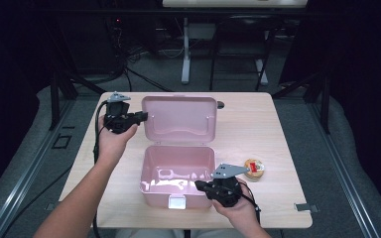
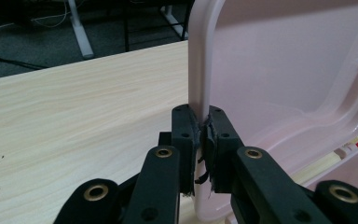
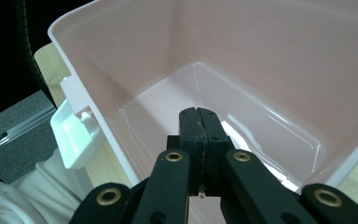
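A pink plastic box (image 1: pixel 177 171) stands open in the middle of the table, its lid (image 1: pixel 179 119) raised upright at the back. My left gripper (image 1: pixel 141 117) is at the lid's left edge. In the left gripper view the left gripper (image 2: pixel 203 126) is shut on the thin rim of the lid (image 2: pixel 284 60), one pad on each side. My right gripper (image 1: pixel 201 185) sits at the box's front right corner. In the right gripper view its jaws (image 3: pixel 199 116) are pressed together with nothing between them, pointing into the empty box (image 3: pixel 242 46).
A small round tan object with a red top (image 1: pixel 253 169) lies on the wooden table (image 1: pixel 258 129) just right of the box. A white latch (image 1: pixel 177 202) hangs on the box's front wall. Dark floor, cables and desk legs lie beyond the table's far edge.
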The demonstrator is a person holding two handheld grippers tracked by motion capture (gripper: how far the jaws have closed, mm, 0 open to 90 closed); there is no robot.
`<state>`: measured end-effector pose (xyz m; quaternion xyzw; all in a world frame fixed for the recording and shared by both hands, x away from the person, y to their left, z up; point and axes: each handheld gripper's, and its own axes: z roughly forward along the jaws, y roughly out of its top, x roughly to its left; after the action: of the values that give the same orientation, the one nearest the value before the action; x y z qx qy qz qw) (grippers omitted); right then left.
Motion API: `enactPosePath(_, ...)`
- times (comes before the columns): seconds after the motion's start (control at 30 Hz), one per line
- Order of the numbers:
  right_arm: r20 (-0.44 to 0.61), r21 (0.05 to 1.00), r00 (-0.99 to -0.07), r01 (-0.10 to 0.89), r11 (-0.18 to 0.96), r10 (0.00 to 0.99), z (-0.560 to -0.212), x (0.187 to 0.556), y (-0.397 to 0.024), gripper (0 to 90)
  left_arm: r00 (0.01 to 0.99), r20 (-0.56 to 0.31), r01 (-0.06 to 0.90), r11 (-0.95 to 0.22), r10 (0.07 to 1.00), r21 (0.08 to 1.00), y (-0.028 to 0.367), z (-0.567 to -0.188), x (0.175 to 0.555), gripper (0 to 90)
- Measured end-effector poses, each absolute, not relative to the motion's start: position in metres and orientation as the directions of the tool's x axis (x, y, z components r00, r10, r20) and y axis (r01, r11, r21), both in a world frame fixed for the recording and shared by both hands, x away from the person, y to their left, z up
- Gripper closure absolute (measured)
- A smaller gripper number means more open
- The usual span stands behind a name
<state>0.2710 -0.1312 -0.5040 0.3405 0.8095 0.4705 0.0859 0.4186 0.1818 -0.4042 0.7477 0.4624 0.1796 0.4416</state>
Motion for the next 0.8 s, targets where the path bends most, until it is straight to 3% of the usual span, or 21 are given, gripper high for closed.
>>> enactPosePath(0.8, 0.177, 0.822, -0.753, 0.467, 0.326, 0.634, -0.504, 0.271, -0.132, 90.0, 0.456, -0.163, 0.589, -0.16, 0.875, 0.792, 0.178, -0.419, 0.444, 84.0)
